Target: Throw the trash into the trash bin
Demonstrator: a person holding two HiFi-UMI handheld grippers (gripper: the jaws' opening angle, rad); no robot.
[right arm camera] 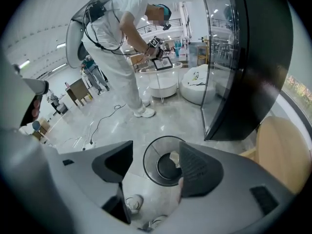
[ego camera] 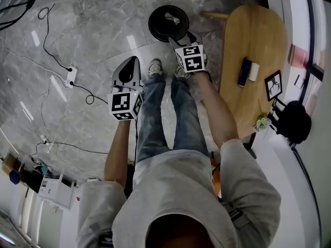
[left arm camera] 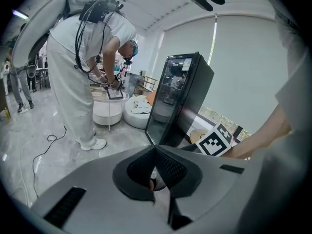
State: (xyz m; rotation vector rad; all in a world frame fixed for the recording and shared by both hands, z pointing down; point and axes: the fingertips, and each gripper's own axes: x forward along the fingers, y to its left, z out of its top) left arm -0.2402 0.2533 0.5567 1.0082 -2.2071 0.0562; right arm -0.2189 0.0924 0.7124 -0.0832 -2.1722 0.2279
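Standing on a glossy grey marble floor (ego camera: 77,30), the person looks steeply down past their own jeans and pale shoes (ego camera: 154,67). Black cables (ego camera: 51,50) trail across the floor on the left to a white power strip (ego camera: 71,75). An oval wooden table (ego camera: 253,35) stands on the right and carries a few small items. The round black trash bin (ego camera: 152,24) sits on the floor at the far side, just beyond the person's feet, and a crumpled pale piece of trash (ego camera: 173,18) lies inside it. The right arm reaches forward so that the right gripper (ego camera: 182,39) hangs at the bin's near rim. Its jaws are spread apart with nothing between them, and in its own view the bin and the trash inside show through the gap. The left gripper (ego camera: 132,62) is held lower and nearer, left of the legs and well apart from the bin. Its jaws are pressed together at the tips and grip nothing. Only the gripper views show the room beyond: a tall black glass-fronted cabinet (right arm camera: 243,57) right of the bin, and farther off a second person (right arm camera: 122,38) in white who bends over a round white table (right arm camera: 163,84).
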